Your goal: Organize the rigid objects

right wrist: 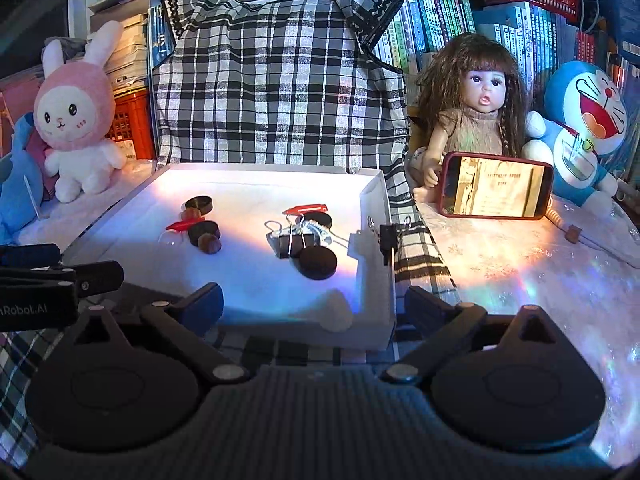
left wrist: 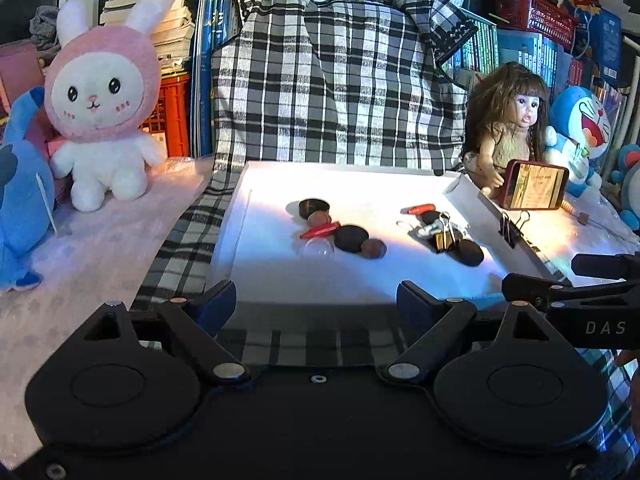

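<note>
Both grippers, left gripper (left wrist: 316, 304) and right gripper (right wrist: 314, 306), fingers wide, empty. Risk: the tangled black binder clips (right wrist: 290, 242) mid-frame in the shallow white tray (right wrist: 376, 280) could drag the neighbouring dark round disc (right wrist: 318, 263) when lifted.

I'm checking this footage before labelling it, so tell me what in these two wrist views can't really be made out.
- Phone screen: text too small and glary, both views.
- Cluster by the binder clip: a silvery piece overlapped by the clip and dark discs, unidentifiable.
- Clear dome beside the red clip: transparent, its outline nearly lost against the white tray.
- Blue plush: cut off by the left edge of both views.
</note>
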`<action>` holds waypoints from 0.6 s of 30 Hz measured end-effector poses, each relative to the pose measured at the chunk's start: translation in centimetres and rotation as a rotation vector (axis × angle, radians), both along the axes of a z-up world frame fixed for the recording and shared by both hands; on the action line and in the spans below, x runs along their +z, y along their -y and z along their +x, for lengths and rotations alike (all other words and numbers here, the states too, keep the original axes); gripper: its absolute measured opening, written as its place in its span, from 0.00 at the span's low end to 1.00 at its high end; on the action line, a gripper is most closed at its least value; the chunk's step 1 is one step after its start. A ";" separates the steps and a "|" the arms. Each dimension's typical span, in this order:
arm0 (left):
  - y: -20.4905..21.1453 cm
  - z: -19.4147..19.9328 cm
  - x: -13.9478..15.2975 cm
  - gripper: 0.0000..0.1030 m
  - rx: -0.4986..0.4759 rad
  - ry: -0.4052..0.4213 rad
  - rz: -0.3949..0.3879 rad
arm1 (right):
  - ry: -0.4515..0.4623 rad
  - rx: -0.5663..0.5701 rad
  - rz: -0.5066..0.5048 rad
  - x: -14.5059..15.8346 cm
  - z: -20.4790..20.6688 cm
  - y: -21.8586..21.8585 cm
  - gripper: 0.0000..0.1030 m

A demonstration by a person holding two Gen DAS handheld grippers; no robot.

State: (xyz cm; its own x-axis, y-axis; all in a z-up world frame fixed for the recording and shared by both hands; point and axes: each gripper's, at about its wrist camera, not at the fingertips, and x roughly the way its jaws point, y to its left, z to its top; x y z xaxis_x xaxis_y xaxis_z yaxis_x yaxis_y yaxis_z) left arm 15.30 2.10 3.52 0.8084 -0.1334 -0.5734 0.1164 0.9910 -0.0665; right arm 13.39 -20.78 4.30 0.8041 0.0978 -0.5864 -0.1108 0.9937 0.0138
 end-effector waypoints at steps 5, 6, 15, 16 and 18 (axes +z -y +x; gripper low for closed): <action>-0.4 -0.9 -1.0 0.84 0.009 -0.018 -0.011 | -0.002 0.002 0.004 -0.6 -1.1 0.0 0.98; -0.4 -1.1 -1.2 0.84 0.010 -0.019 -0.007 | -0.001 0.003 0.001 -0.7 -1.3 -0.1 0.99; -0.3 -1.8 -2.8 0.84 0.017 -0.038 0.018 | -0.026 0.018 -0.019 -2.6 -2.5 -0.6 1.00; -0.3 -1.8 -2.9 0.84 0.018 -0.040 0.020 | -0.032 0.017 -0.017 -2.8 -2.5 -0.6 1.00; -0.3 -1.8 -3.2 0.84 0.022 -0.045 0.027 | -0.043 0.013 -0.013 -3.3 -2.6 -0.5 1.00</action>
State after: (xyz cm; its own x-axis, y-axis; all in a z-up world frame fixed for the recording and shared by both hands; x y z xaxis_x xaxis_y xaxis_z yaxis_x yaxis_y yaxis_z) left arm 13.54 2.36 0.29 0.7840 -0.0998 -0.6127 0.0918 0.9948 -0.0446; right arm 10.83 -20.27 1.02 0.7767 0.1002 -0.6219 -0.1235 0.9923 0.0056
